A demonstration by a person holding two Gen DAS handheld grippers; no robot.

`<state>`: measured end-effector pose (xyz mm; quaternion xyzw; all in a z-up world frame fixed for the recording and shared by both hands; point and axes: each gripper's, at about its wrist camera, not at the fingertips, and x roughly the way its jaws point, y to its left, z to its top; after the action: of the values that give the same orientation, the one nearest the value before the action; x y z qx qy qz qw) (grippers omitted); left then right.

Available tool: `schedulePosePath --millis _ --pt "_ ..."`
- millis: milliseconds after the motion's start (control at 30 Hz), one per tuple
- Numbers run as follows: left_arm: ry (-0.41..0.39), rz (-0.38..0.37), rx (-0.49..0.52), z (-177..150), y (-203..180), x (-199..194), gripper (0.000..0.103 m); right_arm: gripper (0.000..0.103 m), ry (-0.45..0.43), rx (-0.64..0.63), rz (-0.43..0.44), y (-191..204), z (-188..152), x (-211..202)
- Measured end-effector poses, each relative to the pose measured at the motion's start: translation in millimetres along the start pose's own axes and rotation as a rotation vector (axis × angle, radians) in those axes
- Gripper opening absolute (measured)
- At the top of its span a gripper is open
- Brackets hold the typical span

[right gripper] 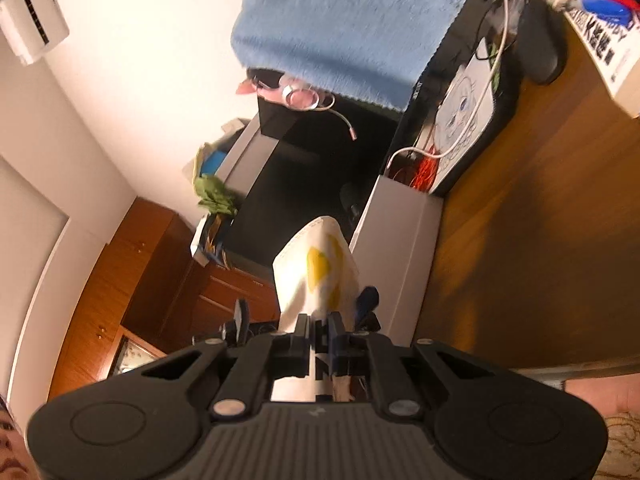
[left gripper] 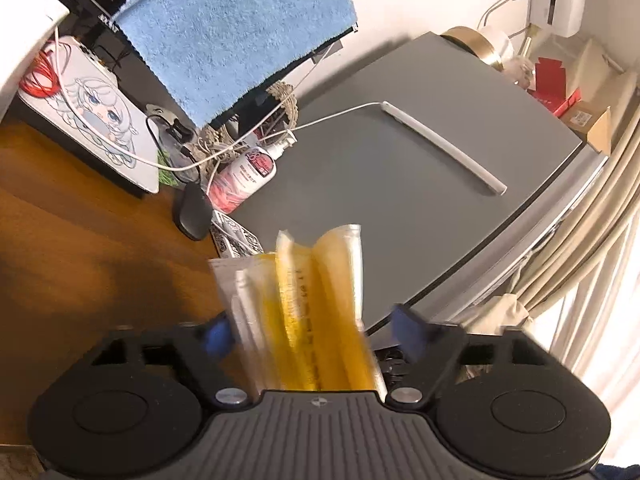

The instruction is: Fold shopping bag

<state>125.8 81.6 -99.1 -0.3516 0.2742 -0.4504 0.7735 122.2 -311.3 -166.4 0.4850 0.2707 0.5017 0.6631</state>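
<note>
Tilting steeply, the left gripper (left gripper: 312,330) has its blue-padded fingers spread apart around a bunched fold of the yellow-and-white shopping bag (left gripper: 316,304), above the wooden desk's (left gripper: 80,240) edge. The right gripper (right gripper: 320,330) is clamped tight on another part of the bag. 1 blue towel (left gripper: 236,36) hangs beyond; 1 mouse (left gripper: 192,212) rests nearby.

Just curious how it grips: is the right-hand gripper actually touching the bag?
Touching. In the right wrist view, the right gripper has its fingers closed together on the white and yellow shopping bag, with no gap visible.
</note>
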Motion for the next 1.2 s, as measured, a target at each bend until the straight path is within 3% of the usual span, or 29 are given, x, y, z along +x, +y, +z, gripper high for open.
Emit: schedulePosePath --millis 100,167,333,433,500,633,700,867,967,1200 --pt "0.004 -0.003 -0.026 1.1 1.9 -4.1 0.028 0.008 0.018 -0.013 0.010 2.3 -1.4 3.0" --pt "0.004 0.005 -0.031 1.3 1.4 -5.3 0.019 0.008 0.027 -0.023 0.011 4.2 -1.5 4.7" --pt "-0.016 0.085 0.018 -0.3 -12.9 -5.6 0.015 0.008 0.023 -0.030 -0.018 4.3 -0.4 5.8" --pt "-0.038 0.192 0.124 -3.3 -35.1 -4.6 0.015 0.010 0.013 -0.040 -0.042 3.9 1.1 8.0" --pt "-0.060 0.287 0.229 -7.2 -54.5 -3.0 0.012 0.013 0.002 -0.056 -0.073 5.4 2.2 8.9" --pt "-0.117 0.558 0.528 -25.1 -96.0 9.5 0.012 0.018 0.002 -0.061 -0.119 22.0 10.2 12.6" --pt "-0.131 0.669 0.685 -37.8 -110.3 21.9 0.012 0.041 0.003 -0.064 -0.142 30.8 14.4 14.6" --pt "-0.137 0.930 1.095 -77.6 -124.5 60.2 0.012 0.055 0.005 -0.069 -0.199 52.7 24.8 19.5" --pt "-0.120 1.036 1.270 -95.7 -119.8 75.8 0.012 0.062 0.007 -0.072 -0.233 65.9 31.1 22.4" --pt "-0.067 1.202 1.592 -122.0 -102.3 94.5 0.012 0.062 0.081 0.006 -0.276 82.3 45.9 50.5"
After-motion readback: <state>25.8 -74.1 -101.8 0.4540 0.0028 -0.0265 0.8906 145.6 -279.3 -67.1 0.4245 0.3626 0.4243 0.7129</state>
